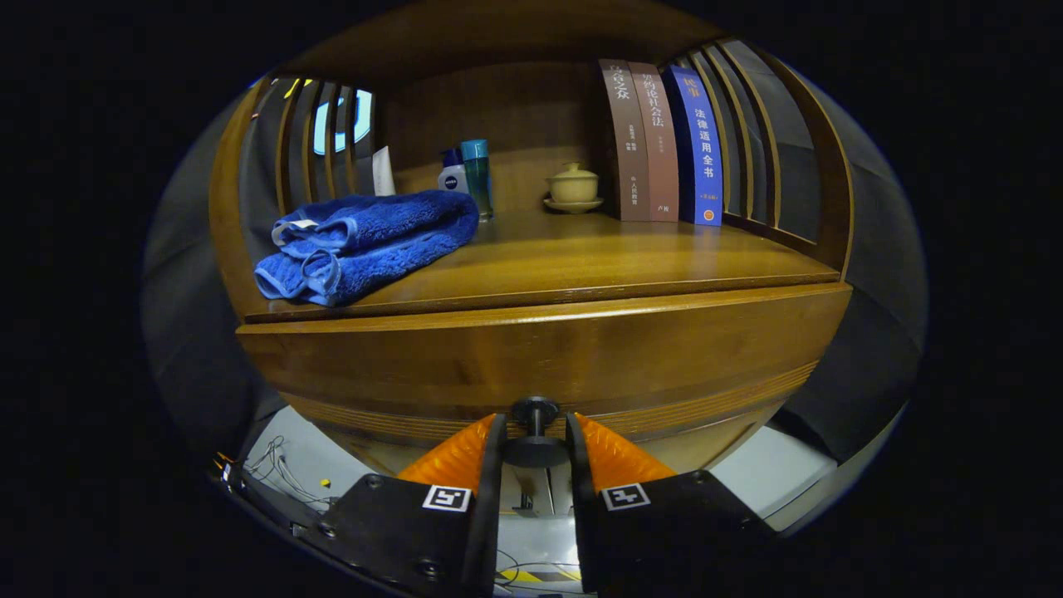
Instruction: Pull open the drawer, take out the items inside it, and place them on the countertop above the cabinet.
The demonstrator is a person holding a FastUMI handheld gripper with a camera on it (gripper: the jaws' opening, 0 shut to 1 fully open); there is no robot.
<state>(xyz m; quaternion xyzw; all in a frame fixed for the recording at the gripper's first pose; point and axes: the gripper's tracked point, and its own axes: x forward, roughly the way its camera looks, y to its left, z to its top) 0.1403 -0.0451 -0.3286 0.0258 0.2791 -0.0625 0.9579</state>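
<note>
Gripper fingers closed on the drawer knob — drawer shut, folded towel on countertop

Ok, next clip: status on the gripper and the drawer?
Gripper fingers either side of the dark round drawer knob, grip unconfirmed. Brown wooden drawer closed. Folded blue towel already on the countertop; nothing blocking the pull.

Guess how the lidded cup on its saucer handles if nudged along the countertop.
The lidded cup looks ceramic, so probably rigid and fragile. Its lid merely sits on top and may rattle or slip off. On the glossy countertop, the saucer would likely slide rather than tip.
</note>
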